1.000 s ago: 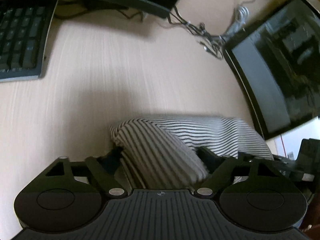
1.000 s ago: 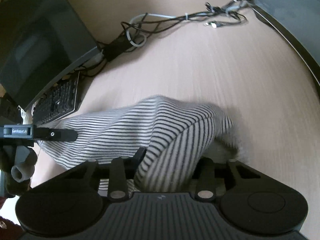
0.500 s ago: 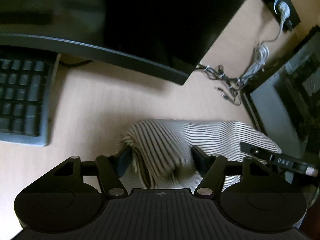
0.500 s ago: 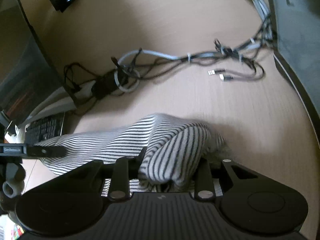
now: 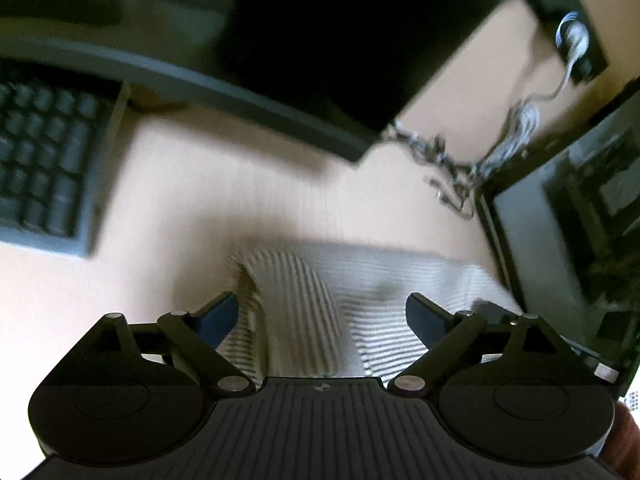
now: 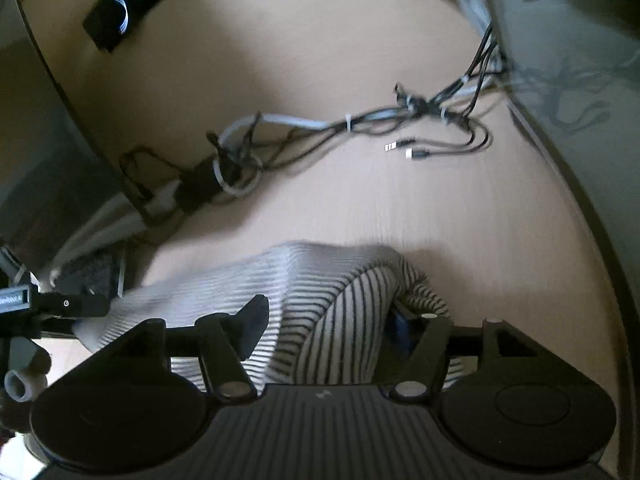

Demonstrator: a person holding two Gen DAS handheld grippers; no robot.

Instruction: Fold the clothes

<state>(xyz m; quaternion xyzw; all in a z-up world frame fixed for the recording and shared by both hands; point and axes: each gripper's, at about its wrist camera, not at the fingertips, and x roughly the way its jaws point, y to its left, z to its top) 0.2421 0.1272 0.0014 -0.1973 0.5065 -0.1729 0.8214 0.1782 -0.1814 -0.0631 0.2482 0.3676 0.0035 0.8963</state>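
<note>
A desk in an office or home workstation, seen from my two hands.

Under me is a pale wood-grain desktop [image 5: 248,184], crowded at its edges with computer gear: a dark keyboard [image 5: 44,164] to one side, the curved foot and dark panel of a monitor [image 5: 328,40] ahead, and a second dark screen [image 5: 568,216] leaning nearby. A tangle of grey and black cables [image 6: 320,132] with loose plug ends lies across the wood, and a black power strip [image 6: 132,8] with a white cord sits farther back.
</note>
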